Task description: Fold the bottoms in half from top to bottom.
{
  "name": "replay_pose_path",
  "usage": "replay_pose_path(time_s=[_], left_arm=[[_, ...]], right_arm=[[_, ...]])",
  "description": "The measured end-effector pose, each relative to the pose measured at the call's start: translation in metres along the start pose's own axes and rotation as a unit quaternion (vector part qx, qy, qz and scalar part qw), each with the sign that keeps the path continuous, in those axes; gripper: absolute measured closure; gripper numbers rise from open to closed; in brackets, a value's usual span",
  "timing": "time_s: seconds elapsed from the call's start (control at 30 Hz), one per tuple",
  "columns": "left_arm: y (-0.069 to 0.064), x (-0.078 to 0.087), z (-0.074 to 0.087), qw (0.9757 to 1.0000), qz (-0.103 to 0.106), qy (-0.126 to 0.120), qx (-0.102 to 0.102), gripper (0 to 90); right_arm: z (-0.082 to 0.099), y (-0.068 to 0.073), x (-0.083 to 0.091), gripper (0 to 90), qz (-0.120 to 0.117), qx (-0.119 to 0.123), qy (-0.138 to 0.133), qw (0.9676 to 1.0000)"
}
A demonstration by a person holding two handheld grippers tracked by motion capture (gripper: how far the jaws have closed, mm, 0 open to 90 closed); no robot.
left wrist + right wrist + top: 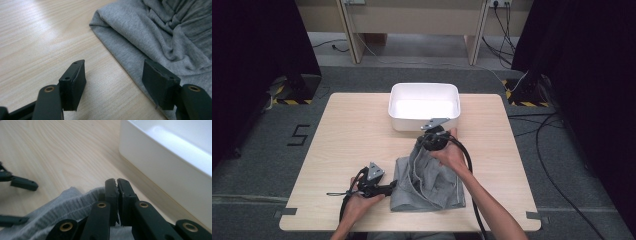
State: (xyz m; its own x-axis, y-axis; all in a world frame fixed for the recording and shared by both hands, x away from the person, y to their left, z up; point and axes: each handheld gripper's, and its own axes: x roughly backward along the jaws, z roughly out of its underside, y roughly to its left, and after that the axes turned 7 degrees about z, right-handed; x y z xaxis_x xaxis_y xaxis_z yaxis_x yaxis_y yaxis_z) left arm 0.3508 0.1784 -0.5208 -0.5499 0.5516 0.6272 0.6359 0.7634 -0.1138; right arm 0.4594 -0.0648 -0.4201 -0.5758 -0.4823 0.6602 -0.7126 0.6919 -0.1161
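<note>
A crumpled grey garment [432, 185] lies on the wooden table [352, 135], near its front edge. My right gripper [428, 142] sits at the garment's far end, just in front of the white tub [424, 86]. In the right gripper view its jaws [117, 181] are pressed together, and the garment's ribbed hem [67, 205] rises up to them. My left gripper [391, 188] rests at the garment's left edge. Its jaws [115, 67] stand open, one over bare wood and the other over the cloth [140, 30], gripping nothing.
The white tub [162, 157] is empty and stands at the table's far middle, close to the right gripper. Bare wood lies to the left of the garment. Cables trail from both grippers toward the front edge. The left gripper's fingers [25, 184] show at the left of the right gripper view.
</note>
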Motion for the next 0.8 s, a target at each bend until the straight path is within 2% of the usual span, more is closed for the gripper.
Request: replay_pose_path(time_s=[0.13,0.23,0.37,0.43,0.53,0.63,0.73,0.8], left_arm=[[0.0,0.0,0.0,1.0,0.0,0.0,0.0,34.1],[0.0,0.0,0.0,1.0,0.0,0.0,0.0,34.1],[0.0,0.0,0.0,1.0,-0.001,0.0,0.0,34.2],[0.0,0.0,0.0,1.0,-0.001,0.0,0.0,34.3],[0.0,0.0,0.0,1.0,0.0,0.0,0.0,34.3],[0.0,0.0,0.0,1.0,0.0,0.0,0.0,34.4],[0.0,0.0,0.0,1.0,0.001,-0.001,0.002,34.4],[0.001,0.001,0.0,0.9999,0.006,-0.004,0.013,34.7]], right_arm=[[0.012,-0.002,0.04,88.0,-0.002,0.005,-0.037,0.9993],[0.026,0.004,0.073,88.1,-0.005,0.015,-0.065,0.9978],[0.057,0.018,0.112,88.2,-0.002,0.029,-0.095,0.9951],[0.079,0.029,0.127,88.2,-0.001,0.037,-0.091,0.9951],[0.105,0.038,0.136,88.3,-0.004,0.027,-0.088,0.9957],[0.128,0.051,0.136,90.0,-0.007,0.029,-0.074,0.9968],[0.144,0.059,0.131,89.8,-0.018,0.035,-0.049,0.998],[0.147,0.056,0.129,87.2,-0.018,0.025,-0.048,0.9984]])
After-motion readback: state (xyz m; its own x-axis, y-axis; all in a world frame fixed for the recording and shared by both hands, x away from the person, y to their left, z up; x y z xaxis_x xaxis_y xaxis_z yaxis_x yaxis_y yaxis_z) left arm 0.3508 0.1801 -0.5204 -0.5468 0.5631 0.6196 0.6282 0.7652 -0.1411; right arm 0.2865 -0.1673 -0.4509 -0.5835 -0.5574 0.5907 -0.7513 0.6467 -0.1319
